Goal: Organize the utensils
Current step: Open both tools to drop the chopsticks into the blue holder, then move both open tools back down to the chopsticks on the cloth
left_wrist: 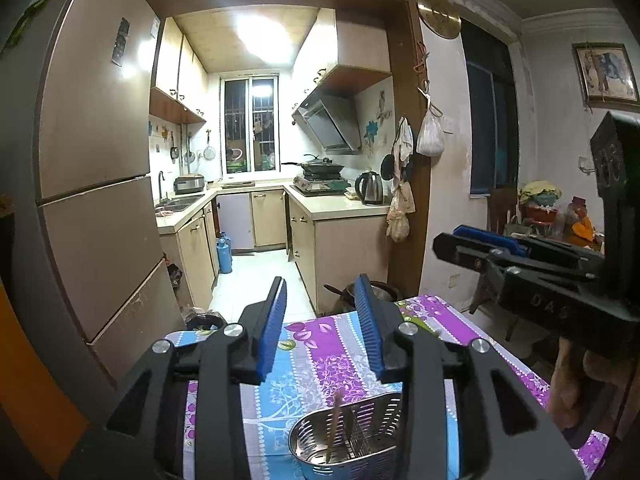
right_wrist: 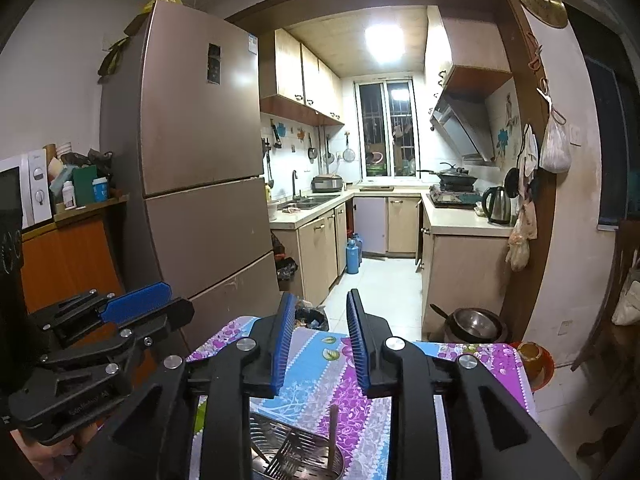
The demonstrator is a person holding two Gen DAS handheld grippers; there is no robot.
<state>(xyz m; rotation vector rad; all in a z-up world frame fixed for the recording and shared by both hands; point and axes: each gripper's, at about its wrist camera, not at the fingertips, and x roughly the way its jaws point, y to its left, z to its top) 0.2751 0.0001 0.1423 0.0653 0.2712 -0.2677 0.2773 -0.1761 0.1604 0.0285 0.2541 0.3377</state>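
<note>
A perforated steel utensil caddy (left_wrist: 360,424) stands on the table's floral cloth (left_wrist: 312,356), low in the left wrist view, with a wooden chopstick (left_wrist: 333,428) upright in it. My left gripper (left_wrist: 322,292) hovers above and just behind it, open, with nothing between its blue pads. In the right wrist view the caddy (right_wrist: 296,456) sits at the bottom edge, holding a chopstick (right_wrist: 333,436) and a slotted metal utensil (right_wrist: 280,454). My right gripper (right_wrist: 320,304) is open and empty above it. Each gripper shows in the other's view: the right gripper (left_wrist: 480,240) and the left gripper (right_wrist: 136,306).
A tall fridge (right_wrist: 192,160) stands left of the table, and a kitchen doorway lies beyond. A steel pot (right_wrist: 476,326) sits on the floor past the table's far edge, with an orange bowl (right_wrist: 532,360) near the right corner. A wooden chair (right_wrist: 616,320) is at the right.
</note>
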